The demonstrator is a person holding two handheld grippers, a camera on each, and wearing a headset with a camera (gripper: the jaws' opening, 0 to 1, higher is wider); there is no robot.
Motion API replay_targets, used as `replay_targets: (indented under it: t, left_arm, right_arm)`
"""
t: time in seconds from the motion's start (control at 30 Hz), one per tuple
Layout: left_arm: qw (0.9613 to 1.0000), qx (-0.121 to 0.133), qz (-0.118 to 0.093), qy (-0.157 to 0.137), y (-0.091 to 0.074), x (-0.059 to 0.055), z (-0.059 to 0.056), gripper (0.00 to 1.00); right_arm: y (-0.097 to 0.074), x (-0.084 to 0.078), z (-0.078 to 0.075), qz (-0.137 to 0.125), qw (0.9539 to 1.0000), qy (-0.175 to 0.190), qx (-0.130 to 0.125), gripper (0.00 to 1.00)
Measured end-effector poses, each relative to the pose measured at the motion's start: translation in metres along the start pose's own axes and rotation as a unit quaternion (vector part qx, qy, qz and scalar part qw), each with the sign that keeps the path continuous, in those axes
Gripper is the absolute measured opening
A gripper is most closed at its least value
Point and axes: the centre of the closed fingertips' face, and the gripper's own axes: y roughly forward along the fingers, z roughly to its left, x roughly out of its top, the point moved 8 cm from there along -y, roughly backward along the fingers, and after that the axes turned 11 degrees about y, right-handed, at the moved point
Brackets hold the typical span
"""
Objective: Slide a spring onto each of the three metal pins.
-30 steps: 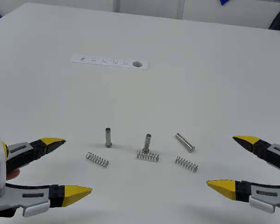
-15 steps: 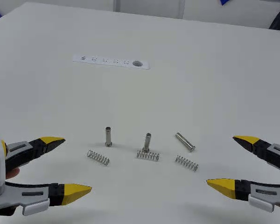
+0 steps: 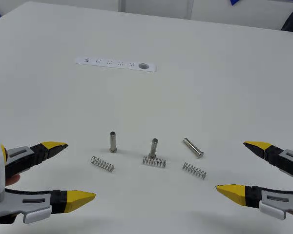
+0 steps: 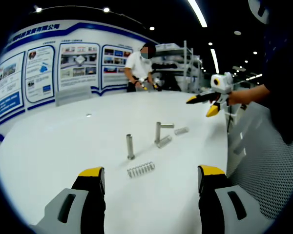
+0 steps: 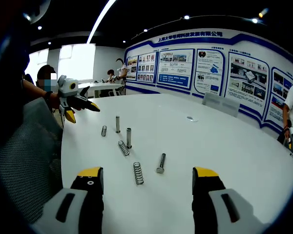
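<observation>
Three metal pins stand in a row on the white table. The left pin (image 3: 113, 141) and the middle pin (image 3: 153, 147) are upright; the right pin (image 3: 193, 147) lies on its side. A loose spring lies in front of each: left spring (image 3: 102, 164), middle spring (image 3: 154, 162), right spring (image 3: 194, 170). My left gripper (image 3: 77, 170) hovers open to the left of the row, nothing between its yellow tips. My right gripper (image 3: 233, 165) hovers open to the right, also holding nothing. In the left gripper view the nearest spring (image 4: 140, 169) lies ahead; in the right gripper view the lying pin (image 5: 161, 163) and a spring (image 5: 137, 173) lie ahead.
A white power strip (image 3: 115, 64) lies farther back on the table. The table's near edge runs just below both grippers. A chair back (image 5: 36, 161) and a person in the background (image 4: 140, 68) show in the gripper views.
</observation>
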Motion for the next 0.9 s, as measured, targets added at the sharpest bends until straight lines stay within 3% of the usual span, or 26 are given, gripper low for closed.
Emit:
replay_targets:
  t: [0.43, 0.9]
  left_arm:
    - [1.0, 0.004, -0.002, 0.001, -0.002, 0.003, 0.0, 0.78]
    - [1.0, 0.007, -0.004, 0.001, -0.002, 0.004, 0.0, 0.77]
  right_arm:
    - [0.021, 0.015, -0.018, 0.012, 0.9997, 0.005, -0.02, 0.66]
    - [0.06, 0.029, -0.034, 0.062, 0.9971, 0.006, -0.043, 0.57]
